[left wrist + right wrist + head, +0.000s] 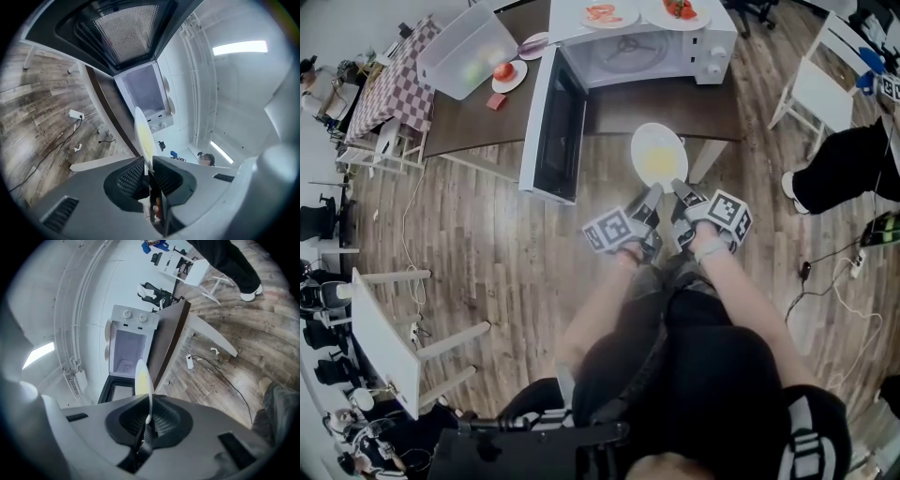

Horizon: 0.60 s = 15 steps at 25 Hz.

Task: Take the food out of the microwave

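Note:
A white plate of yellow food (659,157) hangs in the air in front of the open microwave (647,52), over the front edge of the dark table (675,108). My left gripper (651,197) and right gripper (681,191) are both shut on its near rim, side by side. In the left gripper view the plate (142,133) shows edge-on, pinched between the jaws, with the empty microwave cavity (144,90) beyond it. The right gripper view also has the plate (142,378) edge-on in its jaws, before the cavity (127,352).
The microwave door (555,127) stands wide open to the left. Two plates of red food (609,14) rest on the microwave's top. A clear bin (469,49) and a plate with a tomato (508,75) lie left of it. A person's legs (844,169) and cables (825,281) are at the right.

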{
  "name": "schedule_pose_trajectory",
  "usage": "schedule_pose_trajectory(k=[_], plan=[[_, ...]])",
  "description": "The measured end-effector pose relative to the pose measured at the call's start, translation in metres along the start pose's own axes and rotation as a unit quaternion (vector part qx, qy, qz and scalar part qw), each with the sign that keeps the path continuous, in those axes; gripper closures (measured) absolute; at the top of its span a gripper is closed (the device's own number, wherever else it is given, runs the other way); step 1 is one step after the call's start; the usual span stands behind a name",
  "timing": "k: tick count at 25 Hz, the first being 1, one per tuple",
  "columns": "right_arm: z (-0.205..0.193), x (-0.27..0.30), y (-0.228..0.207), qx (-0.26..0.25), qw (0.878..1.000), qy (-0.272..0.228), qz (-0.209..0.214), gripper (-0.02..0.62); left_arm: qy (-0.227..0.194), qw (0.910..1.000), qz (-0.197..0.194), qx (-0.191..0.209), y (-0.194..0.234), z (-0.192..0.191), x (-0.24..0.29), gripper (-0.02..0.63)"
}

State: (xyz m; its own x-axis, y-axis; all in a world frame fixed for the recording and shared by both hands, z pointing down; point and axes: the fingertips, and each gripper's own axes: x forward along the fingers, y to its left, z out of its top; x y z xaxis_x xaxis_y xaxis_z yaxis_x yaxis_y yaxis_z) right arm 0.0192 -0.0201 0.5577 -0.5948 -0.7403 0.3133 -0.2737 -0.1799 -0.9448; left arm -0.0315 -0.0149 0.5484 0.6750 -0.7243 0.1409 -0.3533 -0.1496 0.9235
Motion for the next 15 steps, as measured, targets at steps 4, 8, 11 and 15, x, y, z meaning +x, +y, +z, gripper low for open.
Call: schedule_pose_trajectory(k=[4,8,11,15], plan=[[-0.008,-0.007,-0.001,-0.003,1.000,0.001,-0.002,0.577,0.001,1.0000,0.000,-0.004,-0.001,-0.006,-0.009,0.549],[-0.018,-0.015,-0.003,-0.004,1.000,0.004,-0.006,0.578,0.001,1.0000,0.000,-0.007,-0.001,-0.014,-0.019,0.549],[-0.025,-0.019,-0.007,-0.003,1.000,0.004,-0.009,0.578,0.002,0.9999,0.001,-0.010,0.001,-0.020,-0.026,0.549],[-0.031,-0.027,-0.011,-0.006,1.000,0.005,-0.011,0.578,0.005,0.9999,0.002,-0.015,0.001,-0.028,-0.033,0.549]])
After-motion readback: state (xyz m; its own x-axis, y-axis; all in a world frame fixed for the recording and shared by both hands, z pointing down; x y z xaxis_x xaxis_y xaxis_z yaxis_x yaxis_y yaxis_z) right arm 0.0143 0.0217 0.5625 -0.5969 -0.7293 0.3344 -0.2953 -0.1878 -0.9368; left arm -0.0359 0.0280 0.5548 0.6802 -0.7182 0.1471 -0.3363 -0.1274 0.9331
